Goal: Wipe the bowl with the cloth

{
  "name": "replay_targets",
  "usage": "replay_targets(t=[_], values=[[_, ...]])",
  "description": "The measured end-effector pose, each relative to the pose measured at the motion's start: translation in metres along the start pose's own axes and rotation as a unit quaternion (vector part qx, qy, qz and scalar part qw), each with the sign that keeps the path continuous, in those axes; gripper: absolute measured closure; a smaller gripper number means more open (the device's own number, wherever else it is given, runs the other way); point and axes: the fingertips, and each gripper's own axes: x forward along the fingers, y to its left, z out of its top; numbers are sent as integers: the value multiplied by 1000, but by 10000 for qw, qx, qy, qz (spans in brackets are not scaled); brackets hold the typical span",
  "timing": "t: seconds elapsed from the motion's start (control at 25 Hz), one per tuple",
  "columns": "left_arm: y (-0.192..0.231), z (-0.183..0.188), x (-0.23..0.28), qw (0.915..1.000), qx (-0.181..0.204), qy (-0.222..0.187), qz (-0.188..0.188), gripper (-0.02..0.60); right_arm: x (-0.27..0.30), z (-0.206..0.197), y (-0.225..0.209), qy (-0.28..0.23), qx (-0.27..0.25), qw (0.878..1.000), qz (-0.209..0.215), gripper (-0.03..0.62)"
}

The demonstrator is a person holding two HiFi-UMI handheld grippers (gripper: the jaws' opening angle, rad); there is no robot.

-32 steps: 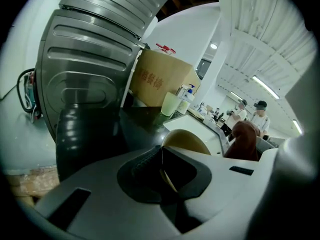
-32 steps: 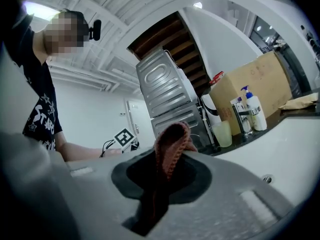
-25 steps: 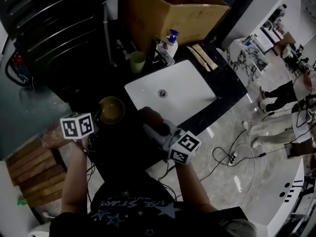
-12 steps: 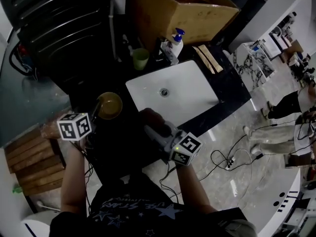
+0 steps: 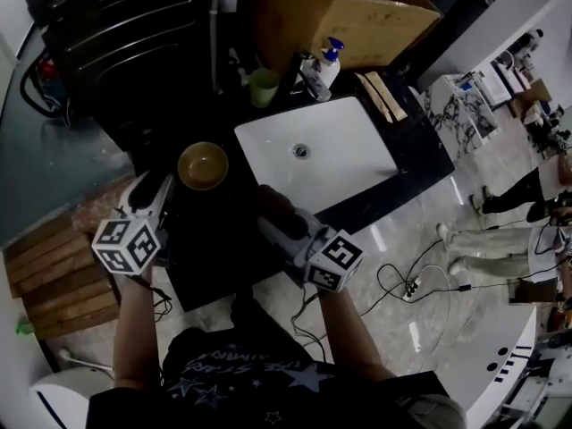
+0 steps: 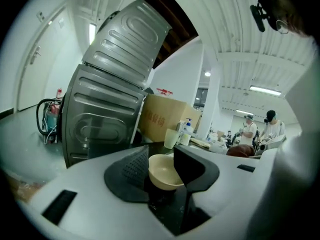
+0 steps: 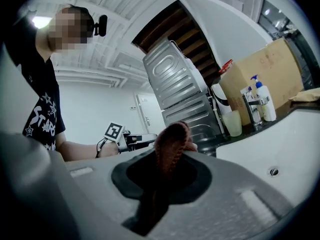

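A tan bowl (image 5: pixel 203 165) stands upright on the black counter (image 5: pixel 223 248), left of the sink. My left gripper (image 5: pixel 154 192) sits just short of the bowl's near-left side, not touching it. Its jaws are opening and hold nothing. In the left gripper view the bowl (image 6: pixel 162 173) shows through the gap, beyond the left gripper (image 6: pixel 162 160) and its pads (image 6: pixel 135 165). My right gripper (image 5: pixel 270 228) is shut on a reddish-brown cloth (image 5: pixel 272 203) over the counter's front, right of the bowl. The cloth (image 7: pixel 170 146) sticks up bunched from the right gripper (image 7: pixel 168 176).
A white sink (image 5: pixel 313 155) lies right of the bowl. Behind it stand a green cup (image 5: pixel 263 86), a pump bottle (image 5: pixel 325 66) and a cardboard box (image 5: pixel 344 12). A ribbed metal machine (image 5: pixel 116 34) fills the back left. Wooden slats (image 5: pixel 54 280) lie at the left; people stand far right.
The left gripper has let go of the bowl's rim, opened and drawn back toward the lower left. The bowl stays on the counter. The right gripper still holds the cloth.
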Motion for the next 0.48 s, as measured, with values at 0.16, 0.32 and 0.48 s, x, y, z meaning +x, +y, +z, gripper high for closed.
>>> replay_targets(t=[0.16, 0.32, 0.48], values=[[-9, 3, -42, 9993, -115, -230, -284, 426, -9, -5, 34, -99, 61, 9995, -282, 540], [-29, -2, -76, 9971, 85, -186, -734, 426, -17, -12, 67, -178, 32, 9976, -664, 540], [-41, -15, -121, 9929, 452, -104, -1091, 430, -20, -24, 110, -337, 10, 9956, -873, 540]])
